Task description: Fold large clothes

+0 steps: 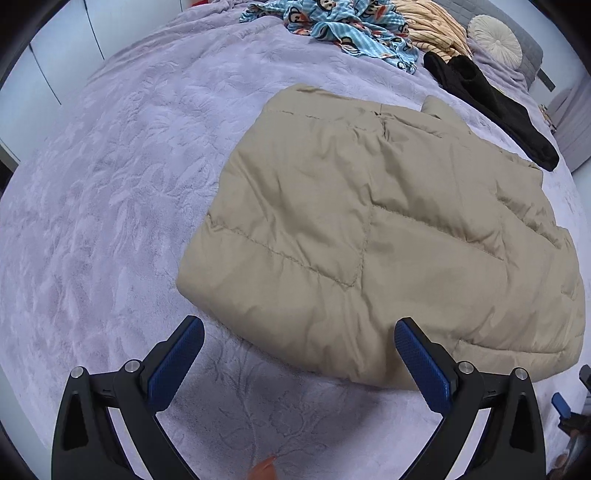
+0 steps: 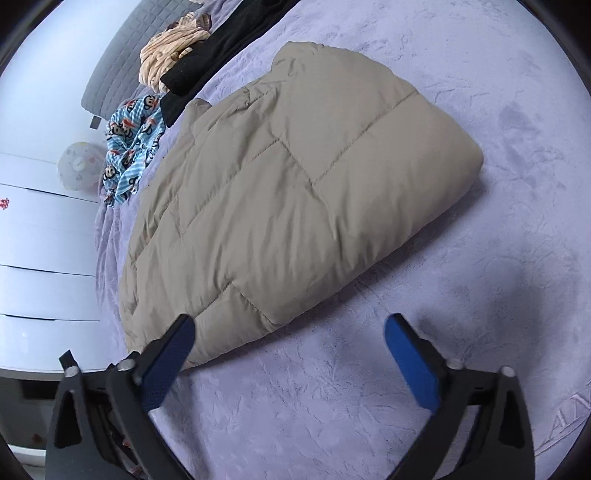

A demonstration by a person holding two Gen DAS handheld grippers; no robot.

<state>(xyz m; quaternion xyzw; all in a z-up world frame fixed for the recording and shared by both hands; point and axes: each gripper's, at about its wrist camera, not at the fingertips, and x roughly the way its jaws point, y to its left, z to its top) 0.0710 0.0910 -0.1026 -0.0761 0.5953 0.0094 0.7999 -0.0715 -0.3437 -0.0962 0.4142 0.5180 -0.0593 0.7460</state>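
Observation:
A beige quilted puffer jacket (image 1: 369,229) lies folded into a thick rectangle on the lavender bed cover (image 1: 110,206). It also shows in the right wrist view (image 2: 280,192). My left gripper (image 1: 299,332) is open and empty, hovering just above the jacket's near edge, its right finger over the fabric. My right gripper (image 2: 290,328) is open and empty, at the jacket's near corner, its left finger over the fabric edge, its right finger above bare cover (image 2: 406,369).
A black garment (image 1: 491,110), a blue monkey-print cloth (image 1: 351,26) and a cream striped cloth (image 1: 432,26) lie at the far side of the bed. A round cushion (image 1: 495,38) sits by the grey headboard (image 2: 122,66). White drawers (image 2: 40,258) stand beside the bed.

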